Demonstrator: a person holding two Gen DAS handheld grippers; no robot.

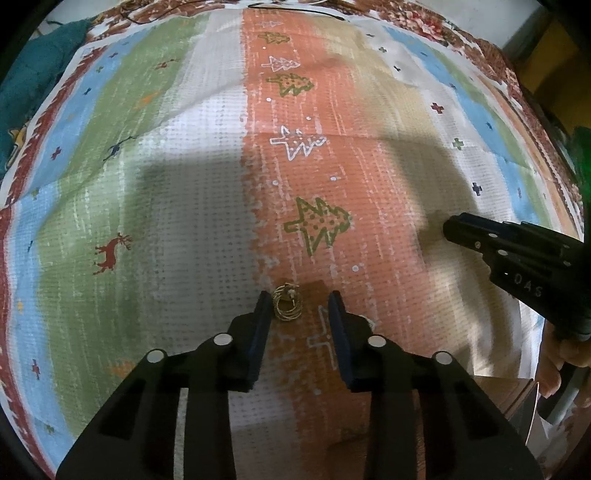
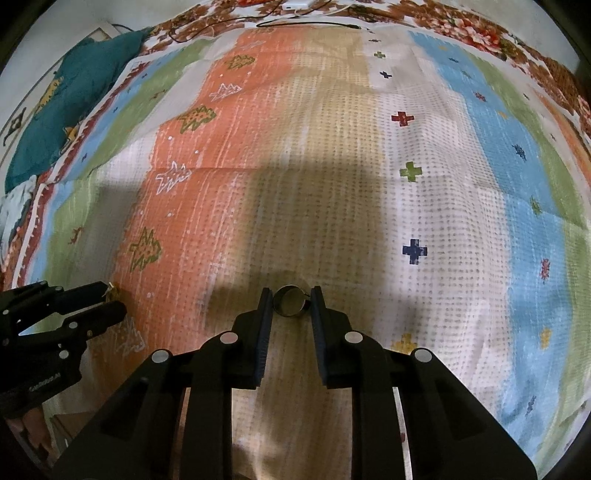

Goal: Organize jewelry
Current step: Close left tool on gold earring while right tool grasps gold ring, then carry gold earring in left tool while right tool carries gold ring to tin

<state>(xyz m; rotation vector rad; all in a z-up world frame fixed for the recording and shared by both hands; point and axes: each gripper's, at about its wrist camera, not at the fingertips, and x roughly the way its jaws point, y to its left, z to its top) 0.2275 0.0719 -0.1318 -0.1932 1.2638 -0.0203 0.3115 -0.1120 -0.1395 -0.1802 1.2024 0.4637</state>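
A small gold wire earring [image 1: 287,303] lies on the orange stripe of the patterned cloth, between the tips of my open left gripper [image 1: 300,300] and close to the left finger. A dark metal ring [image 2: 291,300] lies on the beige stripe between the tips of my right gripper [image 2: 291,295], whose fingers stand apart on both sides of it, the right one close to touching. The right gripper also shows at the right edge of the left wrist view [image 1: 454,227]. The left gripper [image 2: 114,295] and earring [image 2: 112,291] show at the lower left of the right wrist view.
A striped cloth [image 1: 184,184] with tree, deer and cross prints covers the surface. A teal cushion [image 2: 74,92] lies at the far left. Black cables [image 2: 306,23] run along the far edge. A floral sheet [image 2: 480,33] borders the cloth.
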